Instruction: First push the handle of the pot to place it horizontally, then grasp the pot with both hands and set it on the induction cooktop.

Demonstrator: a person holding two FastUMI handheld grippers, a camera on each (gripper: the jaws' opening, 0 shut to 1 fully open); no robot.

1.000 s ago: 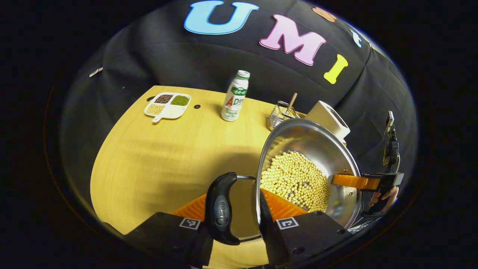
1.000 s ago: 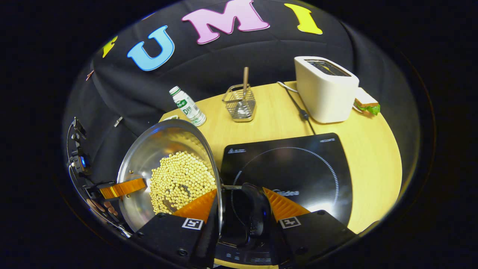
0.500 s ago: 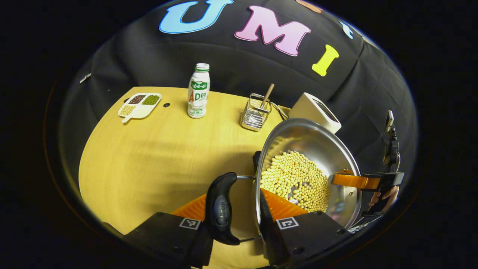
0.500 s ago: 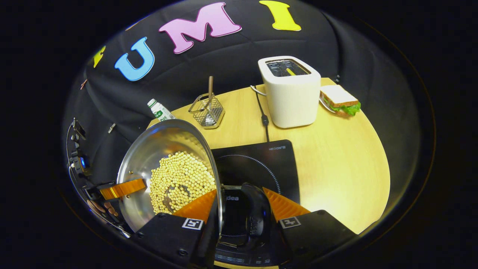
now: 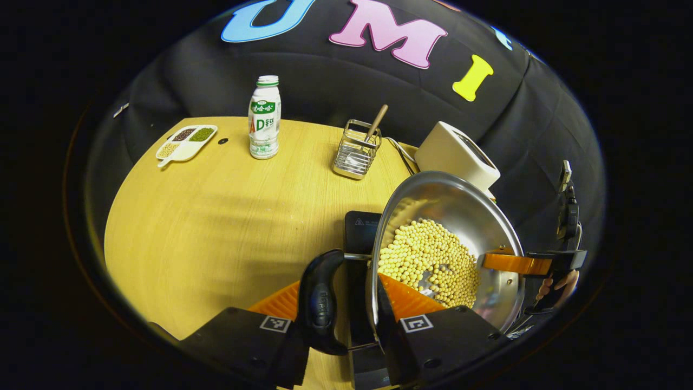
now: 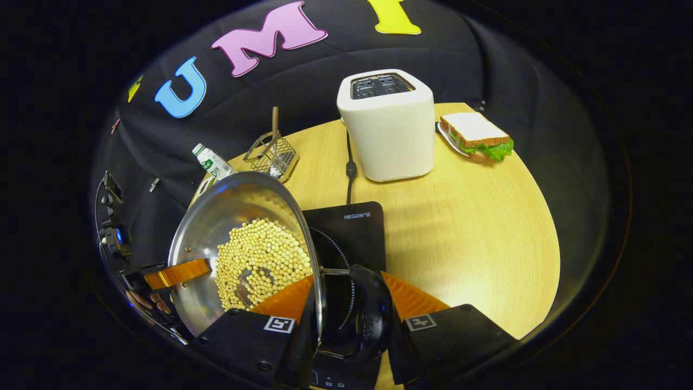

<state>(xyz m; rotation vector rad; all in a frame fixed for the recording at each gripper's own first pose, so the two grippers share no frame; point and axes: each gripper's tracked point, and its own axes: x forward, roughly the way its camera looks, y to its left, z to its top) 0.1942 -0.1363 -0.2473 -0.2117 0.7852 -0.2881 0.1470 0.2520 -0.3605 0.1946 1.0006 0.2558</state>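
In the left gripper view, the left gripper (image 5: 345,292) clenches one side of the pot (image 5: 460,216): one orange finger lies outside the black side handle (image 5: 318,300), the other inside the steel wall, partly buried behind the rim. The pot is held above the table (image 5: 216,227), over the near edge of the induction cooktop (image 5: 361,230), most of which it hides. Yellow beans (image 5: 427,262) cover its bottom, with a bare patch of steel showing through. In the right gripper view, the right gripper (image 6: 346,295) grasps the opposite handle (image 6: 368,319) and rim the same way. Farther off stand a bottle (image 5: 264,118), a wire basket (image 5: 354,157) with a wooden stick, a toaster (image 6: 387,127) and a sandwich (image 6: 476,135). A divided dish (image 5: 185,142) lies at the far edge; its contents are too small to tell.
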